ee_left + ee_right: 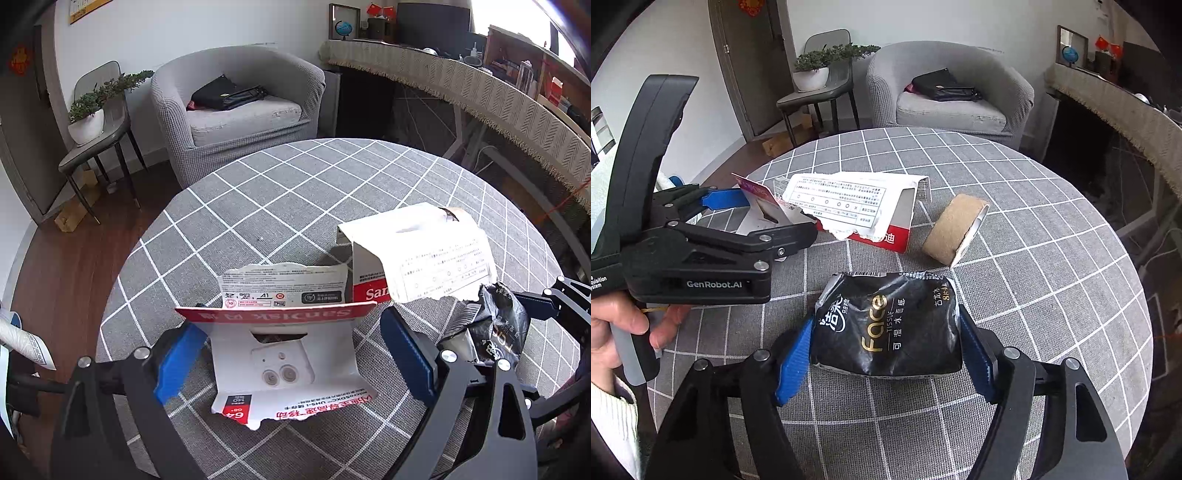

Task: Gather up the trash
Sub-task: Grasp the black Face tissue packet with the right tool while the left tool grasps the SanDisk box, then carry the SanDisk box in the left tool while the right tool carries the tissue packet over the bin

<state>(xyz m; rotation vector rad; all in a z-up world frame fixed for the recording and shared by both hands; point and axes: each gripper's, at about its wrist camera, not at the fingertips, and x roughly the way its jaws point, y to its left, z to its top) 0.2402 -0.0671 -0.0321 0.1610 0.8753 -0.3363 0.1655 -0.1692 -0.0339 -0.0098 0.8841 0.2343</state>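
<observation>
A torn red-and-white SanDisk card package (288, 350) lies bent on the grey checked tablecloth (280, 206) between the blue pads of my left gripper (295, 350), whose jaws stand wide and clear of it. My right gripper (886, 347) is shut on a crumpled black tissue wrapper (886, 325), both pads pressing its sides; the wrapper also shows in the left wrist view (495, 328). A second torn SanDisk package (857, 206) lies further back, also seen in the left wrist view (417, 254). A cardboard roll (955, 229) lies right of it.
The round table's edge (1137, 295) curves close on the right. A grey armchair (236, 107) with a black bag, a chair with a potted plant (88, 118), and a long fringed counter (480, 85) stand beyond the table. My left gripper's body (694, 254) crosses the right wrist view.
</observation>
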